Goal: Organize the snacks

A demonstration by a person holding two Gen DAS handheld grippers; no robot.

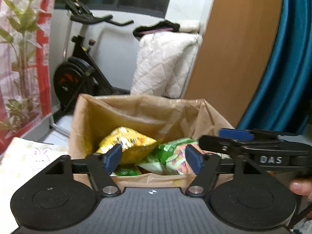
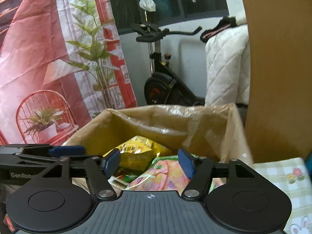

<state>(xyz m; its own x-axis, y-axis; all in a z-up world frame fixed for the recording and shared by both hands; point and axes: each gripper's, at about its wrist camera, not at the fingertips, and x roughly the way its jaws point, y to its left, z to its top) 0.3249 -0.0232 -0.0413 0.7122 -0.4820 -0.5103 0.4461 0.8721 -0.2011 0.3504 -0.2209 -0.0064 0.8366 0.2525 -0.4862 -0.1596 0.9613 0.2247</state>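
Observation:
A brown cardboard box [image 1: 136,105] lined with clear plastic stands open in front of both grippers. Inside lie a yellow snack bag [image 1: 128,138], a green bag [image 1: 169,150] and a pink patterned bag [image 2: 161,175]. My left gripper [image 1: 153,159] hovers over the box's near rim, jaws wide apart, nothing between the blue pads. My right gripper [image 2: 149,163] hangs beside it over the same box [image 2: 175,111], open and empty too, with the yellow bag [image 2: 140,152] below it. The right gripper's blue pad [image 1: 236,133] shows at the right of the left wrist view.
The box rests on a pale checked tablecloth [image 2: 282,179] with rabbit and flower prints. Behind it stand an exercise bike [image 1: 81,68], white quilted bedding [image 1: 165,64], a wooden panel [image 1: 234,48] and a teal curtain [image 1: 288,68]. A printed red backdrop [image 2: 48,58] hangs on the left.

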